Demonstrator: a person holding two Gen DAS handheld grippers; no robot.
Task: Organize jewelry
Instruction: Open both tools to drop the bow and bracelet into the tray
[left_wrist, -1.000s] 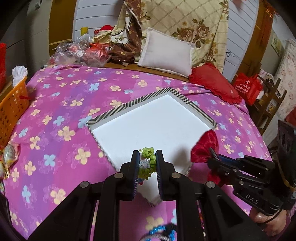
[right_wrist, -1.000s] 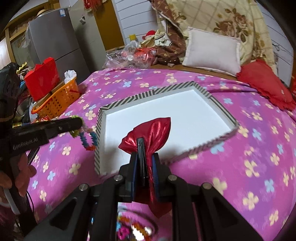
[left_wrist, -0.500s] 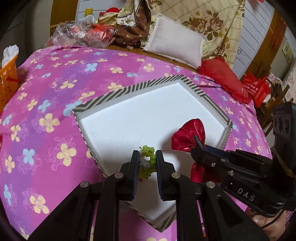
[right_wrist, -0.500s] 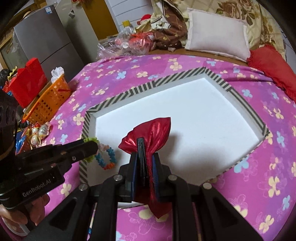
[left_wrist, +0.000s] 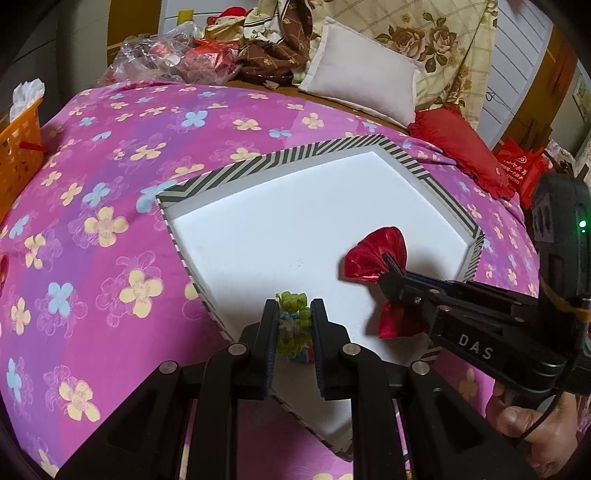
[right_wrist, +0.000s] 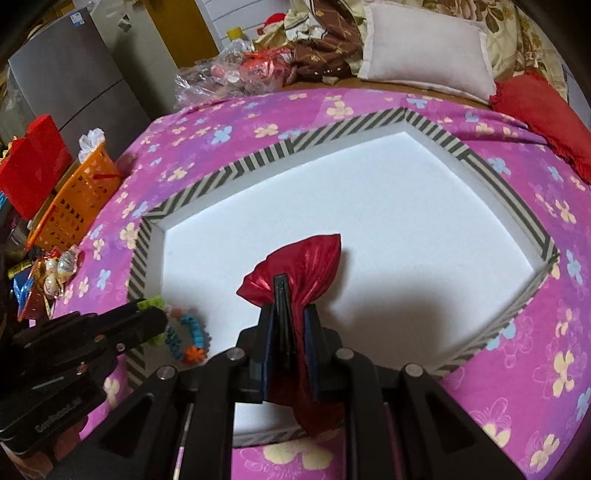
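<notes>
A shallow tray with a striped rim (left_wrist: 280, 160) and white foam floor lies on the pink flowered bedspread; it also shows in the right wrist view (right_wrist: 332, 134). My left gripper (left_wrist: 293, 317) is shut on a multicoloured bead bracelet (left_wrist: 291, 325), held over the tray's near left corner. The bracelet hangs onto the foam in the right wrist view (right_wrist: 188, 332). My right gripper (right_wrist: 290, 321) is shut on the neck of a shiny red pouch (right_wrist: 295, 266), held over the tray's near side. The pouch also shows in the left wrist view (left_wrist: 376, 258).
An orange basket (right_wrist: 74, 206) and red box (right_wrist: 33, 173) stand at the bed's left edge, with wrapped items (right_wrist: 55, 269) below. A white pillow (left_wrist: 362, 88), red cushion (left_wrist: 461, 147) and clutter of bags (left_wrist: 166, 59) lie at the far side.
Both grippers have moved forward and down over the tray with their loads. The bracelet now hangs onto the foam floor near the left corner.
</notes>
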